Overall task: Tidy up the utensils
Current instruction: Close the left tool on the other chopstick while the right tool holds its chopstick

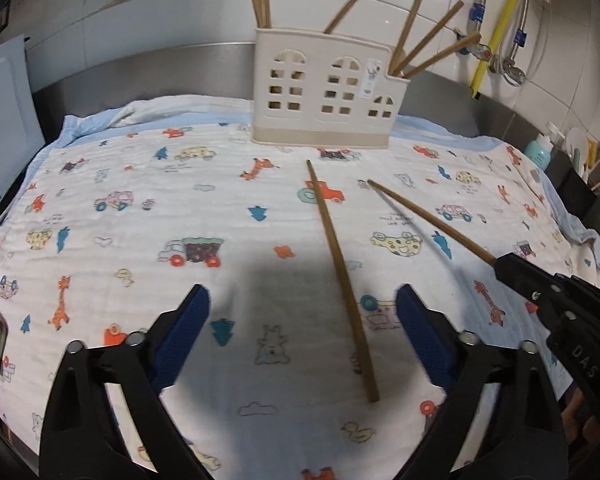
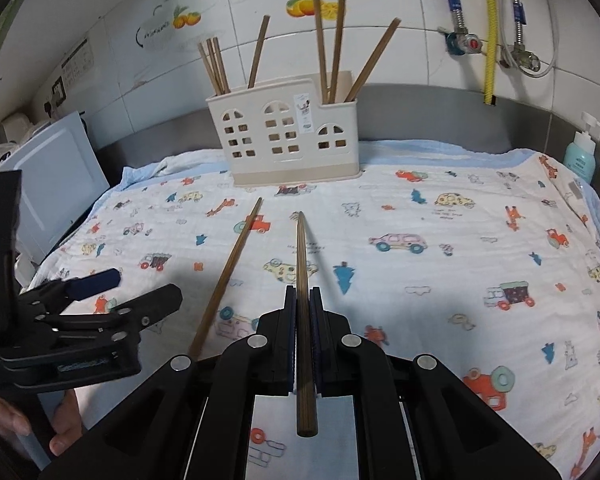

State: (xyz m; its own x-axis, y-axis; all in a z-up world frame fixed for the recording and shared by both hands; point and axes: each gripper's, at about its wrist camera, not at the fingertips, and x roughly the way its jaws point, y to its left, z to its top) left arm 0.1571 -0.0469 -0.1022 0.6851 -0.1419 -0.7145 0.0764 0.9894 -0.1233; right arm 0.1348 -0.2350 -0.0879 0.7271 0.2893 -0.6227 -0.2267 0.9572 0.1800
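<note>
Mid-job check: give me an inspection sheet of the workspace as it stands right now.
Surface: patterned cloth covers the counter.
Job's things: cream holder upright at the back, several chopsticks inside; loose chopstick lies on the cloth; held chopstick.
Clutter: teal bottle at the far right.
Grippers: left gripper open, astride the loose chopstick, not pressing it; right gripper shut on the held chopstick.
Cables: yellow hose and metal hoses on the wall.
Surroundings: tiled wall, white board leaning at left.
</note>
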